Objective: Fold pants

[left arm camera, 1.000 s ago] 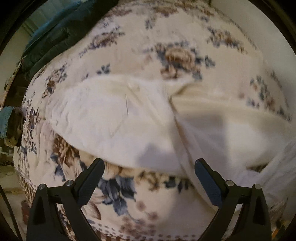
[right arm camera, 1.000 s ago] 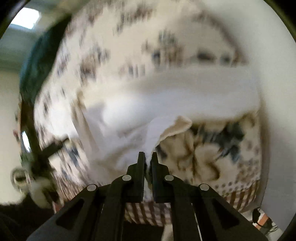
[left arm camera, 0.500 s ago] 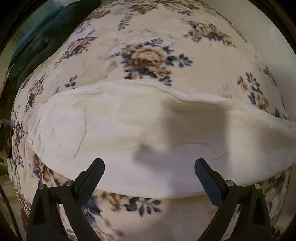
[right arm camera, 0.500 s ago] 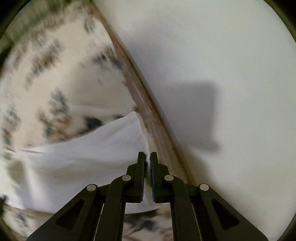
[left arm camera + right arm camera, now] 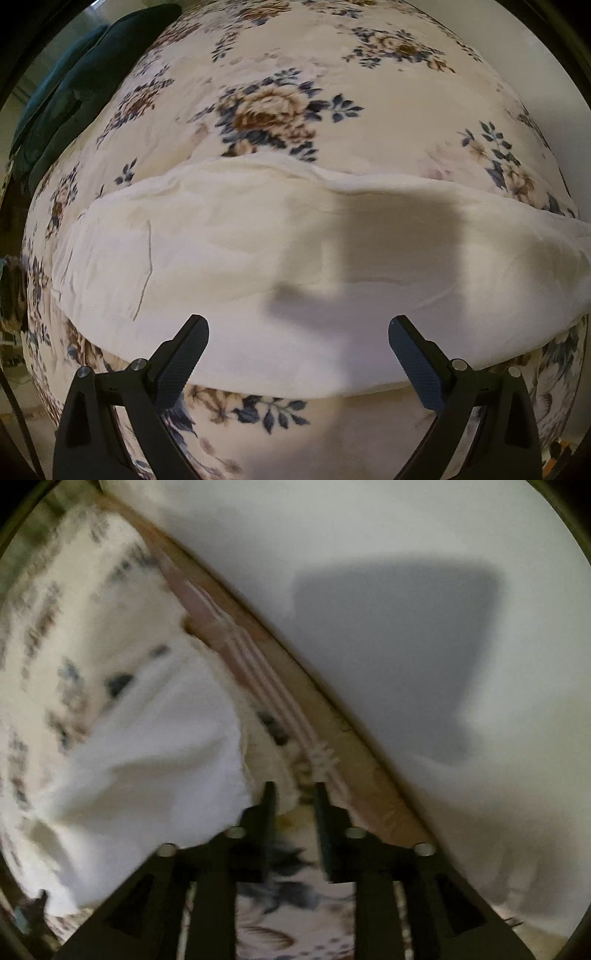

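Spreading apart, the right claw (image 5: 291, 794) has just been opening; its jaws now stand partly parted with nothing pressed between them, and only the flowered bedspread (image 5: 295, 915) shows in the gap. The white pants (image 5: 147, 768) lie just to the left of that claw, their end edge close beside its left finger (image 5: 267, 812) but apparently let go; the view is blurred, so whether cloth brushes the finger cannot be told. To the right of the claw run the bed's striped border (image 5: 236, 646) and then a pale wall (image 5: 406, 590). The left claw (image 5: 297, 347) hangs wide open and empty, pointing steeply down, with the pants (image 5: 258, 266) directly ahead of and between its fingertips. From there the garment reads as one long band running left to right across the bedspread (image 5: 266, 110), laid flat with a smooth upper edge. A dark teal cloth (image 5: 74, 96) sits far off to the upper left. The coming move turns on that long axis: it lies crosswise to the left claw, so a next fold likely means bringing one end over toward the other. The right claw sits at the pants' right-hand end, the nearer for gripping there, while the left claw is over the middle and would have to shift sideways to reach the other end.
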The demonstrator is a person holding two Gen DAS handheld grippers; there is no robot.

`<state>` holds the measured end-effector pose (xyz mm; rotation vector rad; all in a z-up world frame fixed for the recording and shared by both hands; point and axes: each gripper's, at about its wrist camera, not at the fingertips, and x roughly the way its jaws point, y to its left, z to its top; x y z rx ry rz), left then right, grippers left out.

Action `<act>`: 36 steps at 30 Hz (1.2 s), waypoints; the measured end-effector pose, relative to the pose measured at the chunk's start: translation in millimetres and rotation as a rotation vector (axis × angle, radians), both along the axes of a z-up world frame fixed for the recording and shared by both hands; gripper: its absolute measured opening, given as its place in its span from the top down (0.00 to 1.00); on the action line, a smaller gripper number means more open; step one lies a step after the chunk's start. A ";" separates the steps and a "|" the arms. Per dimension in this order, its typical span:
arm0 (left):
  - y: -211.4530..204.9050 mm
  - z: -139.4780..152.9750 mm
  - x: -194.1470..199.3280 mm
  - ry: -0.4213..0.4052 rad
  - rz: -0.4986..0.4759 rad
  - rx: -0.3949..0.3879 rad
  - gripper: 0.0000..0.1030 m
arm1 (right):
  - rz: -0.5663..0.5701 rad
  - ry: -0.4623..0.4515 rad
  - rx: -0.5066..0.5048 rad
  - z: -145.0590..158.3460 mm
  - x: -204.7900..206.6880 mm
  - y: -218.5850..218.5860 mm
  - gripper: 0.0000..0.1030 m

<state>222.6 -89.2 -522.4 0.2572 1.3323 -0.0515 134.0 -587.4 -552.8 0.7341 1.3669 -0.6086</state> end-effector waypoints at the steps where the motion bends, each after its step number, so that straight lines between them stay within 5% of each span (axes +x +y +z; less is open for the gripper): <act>1: -2.1 -0.5 1.4 0.000 -0.003 -0.001 0.03 | -0.041 -0.040 0.028 2.7 -3.0 -1.3 0.35; 6: -7.6 -6.7 9.6 0.001 -0.015 0.016 0.03 | -0.117 -0.110 0.106 -5.0 5.9 16.1 0.33; 10: -2.2 -13.6 12.8 0.017 0.004 0.020 0.03 | -0.167 -0.048 0.212 -61.3 5.0 33.5 0.35; 12: 2.4 -15.2 12.7 0.022 0.010 0.025 0.03 | -0.221 -0.057 0.302 -79.9 -1.2 37.9 0.91; 16: 12.1 -18.6 11.4 0.034 0.029 0.036 0.03 | -0.192 0.000 0.097 -53.4 -17.2 33.9 0.98; 20: 17.0 -18.3 10.3 0.040 0.050 0.025 0.03 | -0.285 0.007 0.258 -67.0 -52.3 15.5 0.96; 22: 15.8 -16.8 9.7 0.034 0.052 0.021 0.03 | -0.284 -0.037 0.287 -53.9 -58.0 24.0 0.82; 24: 11.9 -17.4 9.7 0.039 0.047 0.019 0.03 | -0.281 -0.160 0.298 -36.9 -59.3 35.5 0.21; 29: -4.0 -20.3 12.3 0.025 0.015 0.003 0.03 | -0.311 -0.318 0.334 -31.8 -56.1 52.7 0.17; 34: -5.3 -70.3 26.3 0.163 0.078 -0.031 0.03 | -0.387 -0.321 0.456 -111.5 -31.5 50.5 0.17; 36: 1.2 -89.2 29.3 0.201 0.111 -0.064 0.01 | -0.404 -0.377 0.480 -133.2 -30.5 49.6 0.07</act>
